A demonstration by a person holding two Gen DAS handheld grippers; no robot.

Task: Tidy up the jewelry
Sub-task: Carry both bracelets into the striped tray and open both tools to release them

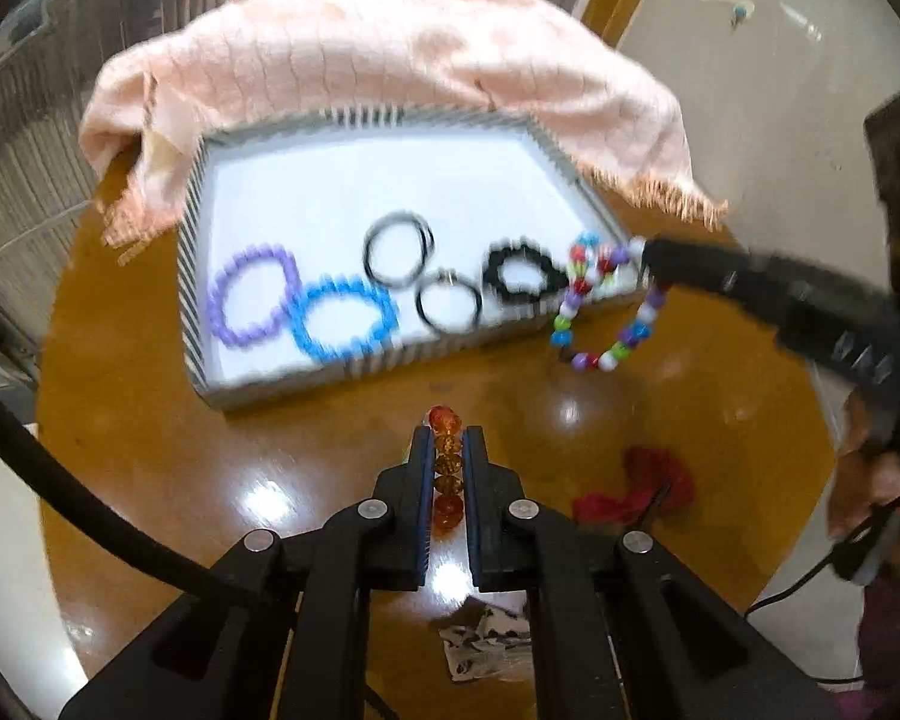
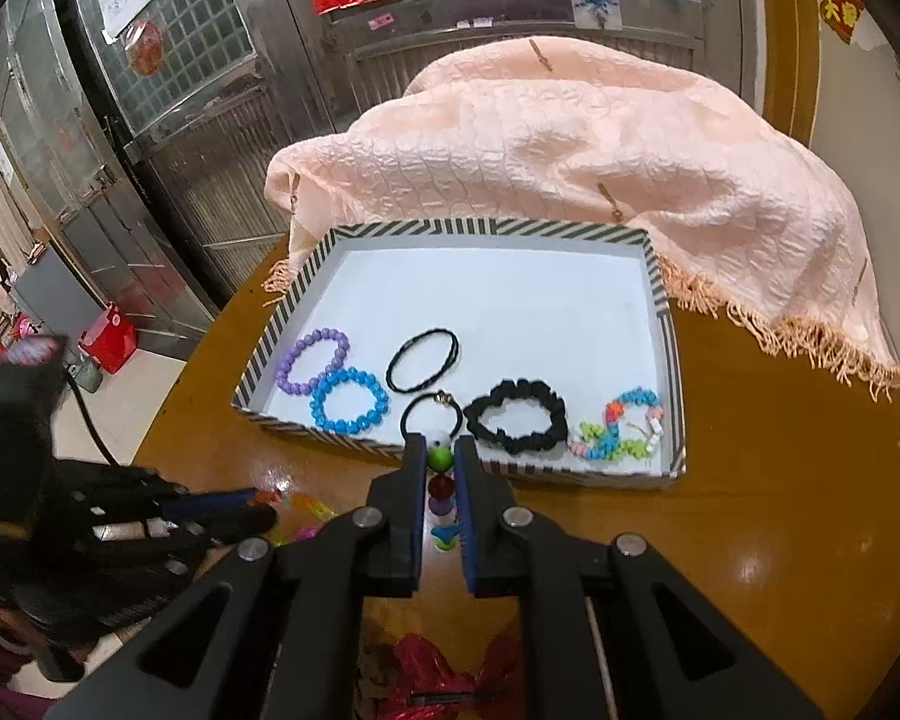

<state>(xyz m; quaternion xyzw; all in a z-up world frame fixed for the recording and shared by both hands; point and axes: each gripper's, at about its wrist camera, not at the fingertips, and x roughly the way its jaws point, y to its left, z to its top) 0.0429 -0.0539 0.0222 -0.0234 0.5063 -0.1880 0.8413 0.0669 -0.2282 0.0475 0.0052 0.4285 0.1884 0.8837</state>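
Observation:
A striped-rim tray [image 2: 671, 354] with a white floor sits on the round wooden table [image 2: 780, 480]. It holds a purple bead bracelet [image 2: 312, 360], a blue bead bracelet [image 2: 349, 401], two thin black hair ties [image 2: 423, 360], a black scrunchie [image 2: 517, 415] and a pastel bead bracelet [image 2: 621, 425]. My left gripper [image 1: 447, 438] is shut on an amber bead bracelet [image 1: 447, 468], in front of the tray. My right gripper [image 2: 440, 450] is shut on a multicoloured bead bracelet [image 2: 440, 459]; in the left wrist view it [image 1: 606, 312] hangs at the tray's near right corner.
A peach fringed cloth [image 2: 570, 138] is heaped behind the tray. A red scrap [image 1: 636, 489] and a black-and-white patterned piece [image 1: 486, 642] lie on the table near the front edge. Small coloured items [image 2: 297, 516] lie by my left gripper.

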